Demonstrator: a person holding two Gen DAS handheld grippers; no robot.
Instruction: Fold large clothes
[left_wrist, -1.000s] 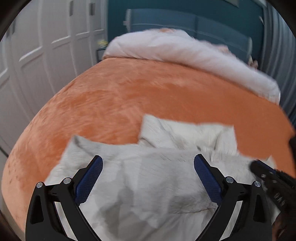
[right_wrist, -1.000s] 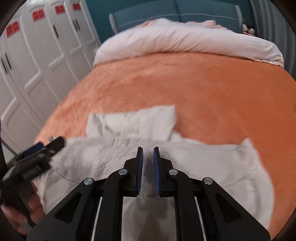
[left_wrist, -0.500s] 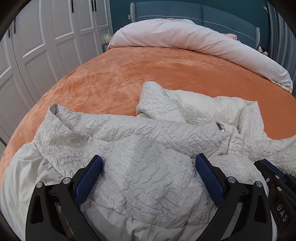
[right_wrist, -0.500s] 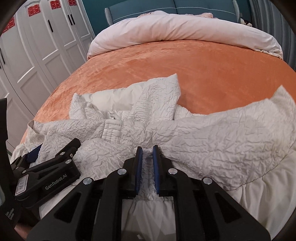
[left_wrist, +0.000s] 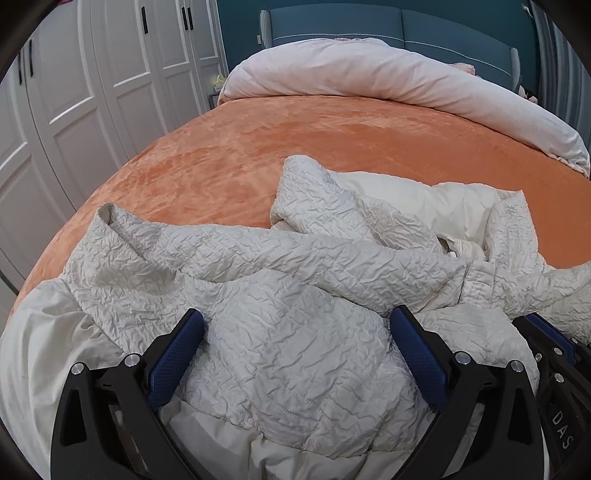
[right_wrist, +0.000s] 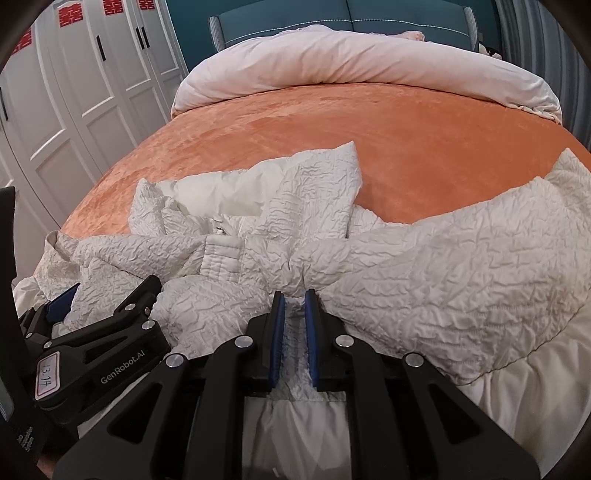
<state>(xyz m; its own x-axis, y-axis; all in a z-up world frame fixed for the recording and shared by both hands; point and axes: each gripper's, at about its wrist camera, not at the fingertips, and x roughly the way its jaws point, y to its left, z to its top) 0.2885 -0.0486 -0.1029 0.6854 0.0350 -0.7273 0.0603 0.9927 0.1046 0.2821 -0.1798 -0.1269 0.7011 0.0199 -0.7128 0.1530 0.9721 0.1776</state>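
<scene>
Our right hand-held gripper (right_wrist: 294, 306) pinched a fold of the crinkled white jacket (right_wrist: 424, 273) at lower centre, our left hand-held gripper (left_wrist: 295, 332) stood spread over it, heaped on the orange bed (left_wrist: 295, 147).

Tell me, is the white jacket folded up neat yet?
No. The white jacket lies rumpled on the orange bedspread, one sleeve flopped across it.

Crinkled off-white jacket (left_wrist: 295, 354), orange bedspread (left_wrist: 295, 147), pale pink duvet (left_wrist: 369, 74), white wardrobe (left_wrist: 92, 92)
</scene>
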